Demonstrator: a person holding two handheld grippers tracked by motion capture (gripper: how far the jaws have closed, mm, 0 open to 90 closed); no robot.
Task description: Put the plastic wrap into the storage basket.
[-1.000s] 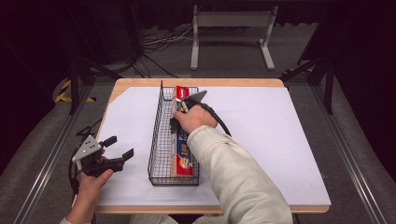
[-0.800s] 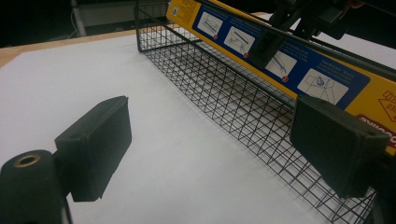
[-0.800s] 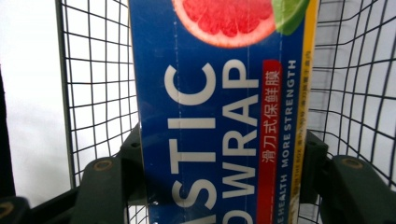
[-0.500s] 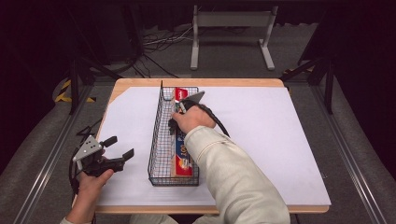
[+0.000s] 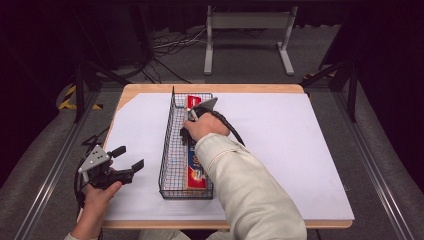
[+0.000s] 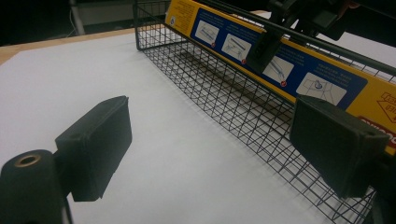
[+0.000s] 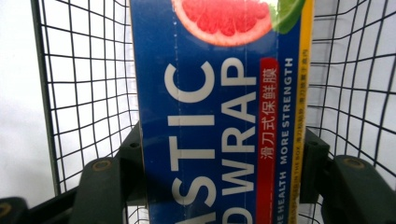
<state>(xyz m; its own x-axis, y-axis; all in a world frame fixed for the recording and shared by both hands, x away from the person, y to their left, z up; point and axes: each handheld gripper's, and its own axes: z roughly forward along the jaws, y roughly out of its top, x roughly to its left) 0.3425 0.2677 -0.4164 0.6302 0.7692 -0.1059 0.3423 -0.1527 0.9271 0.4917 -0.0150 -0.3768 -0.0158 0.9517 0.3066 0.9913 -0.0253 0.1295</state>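
Observation:
A long blue and yellow plastic wrap box (image 5: 196, 167) lies lengthwise in a black wire basket (image 5: 172, 130) at the middle of the white table. My right gripper (image 5: 191, 120) reaches down into the basket's far half under the person's hand. In the right gripper view both black jaws press the sides of the box (image 7: 215, 93), so the right gripper (image 7: 219, 168) is shut on it. My left gripper (image 5: 131, 156) hovers open near the table's front left corner, left of the basket. Between its wide pads, the left gripper (image 6: 215, 140) looks at the basket wall (image 6: 224, 102) and the box (image 6: 289, 70).
White paper (image 5: 300, 150) covers the wooden table (image 5: 150, 90) on both sides of the basket. A grey metal stand (image 5: 247, 30) and cables lie on the floor beyond the far edge. Rails (image 5: 45, 175) run along the left and right sides.

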